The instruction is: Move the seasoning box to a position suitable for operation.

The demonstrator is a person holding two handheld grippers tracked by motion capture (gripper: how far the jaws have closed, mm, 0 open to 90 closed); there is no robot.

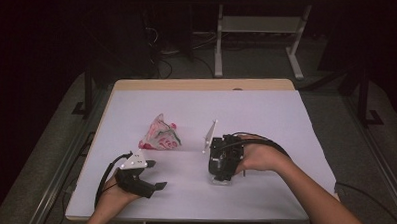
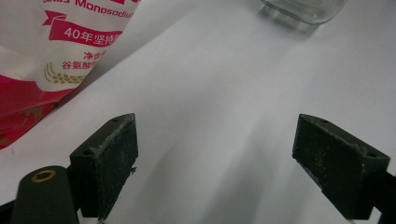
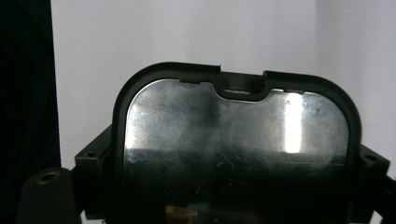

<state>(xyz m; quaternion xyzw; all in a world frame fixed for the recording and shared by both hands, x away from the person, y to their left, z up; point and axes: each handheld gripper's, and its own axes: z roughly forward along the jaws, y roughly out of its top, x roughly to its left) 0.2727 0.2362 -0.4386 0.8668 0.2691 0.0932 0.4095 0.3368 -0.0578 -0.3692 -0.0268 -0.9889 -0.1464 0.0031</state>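
1. The high view looks forward and down from above the person's side, far enough back to take in the whole white counter (image 1: 266, 109), both forearms at the bottom edge and the dark floor beyond.
2. The left gripper view sits low and close over the counter, looking along its own two black fingers (image 2: 109, 161), spread apart; a red-and-white seasoning bag (image 2: 51, 60) lies near at its upper left and a glass jar (image 2: 303, 9) at the top edge.
3. The right gripper view looks along its fingers, pressed up against a black-rimmed metal lid (image 3: 236, 144).
4. The high view shares the seasoning bag (image 1: 160, 134) and jar (image 1: 221, 179) with the left gripper view.
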